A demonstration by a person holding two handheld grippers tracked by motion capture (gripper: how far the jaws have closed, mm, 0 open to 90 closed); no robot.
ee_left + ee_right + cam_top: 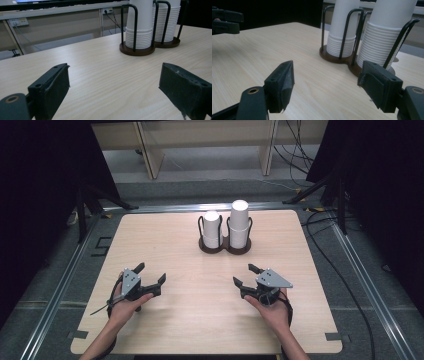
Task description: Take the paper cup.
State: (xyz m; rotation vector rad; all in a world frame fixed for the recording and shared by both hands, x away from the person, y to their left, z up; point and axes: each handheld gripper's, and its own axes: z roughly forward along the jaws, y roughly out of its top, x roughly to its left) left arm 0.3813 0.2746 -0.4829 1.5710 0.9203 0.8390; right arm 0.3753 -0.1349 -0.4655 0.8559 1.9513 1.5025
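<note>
The wooden table [165,245] is carrying everything here, and on its far half, at about twelve o'clock from the hands, a dark two-ring cup holder [224,246] is standing upright with two stacks of white paper cups in it. The taller stack [239,222] is sitting in the ring at three o'clock and the shorter stack [212,229] in the ring at nine o'clock, the two just beside each other and each hemmed in by black wire loops.

The left gripper [149,273] is hovering over the near left part of the table, its jaws spread wide and gripping nothing, bare wood showing between them in the left gripper view. The left hand [124,304] is wrapping the handle from below, forearm coming in from six o'clock, jaws aiming toward one o'clock, well apart from the holder.

The right gripper [245,274] is mirroring it over the near right part, jaws likewise released and touching nothing. The right hand [271,309] is cupping it from beneath, jaws aiming toward eleven o'clock, with the holder's base [335,58] lying ahead of them in the right gripper view
</note>
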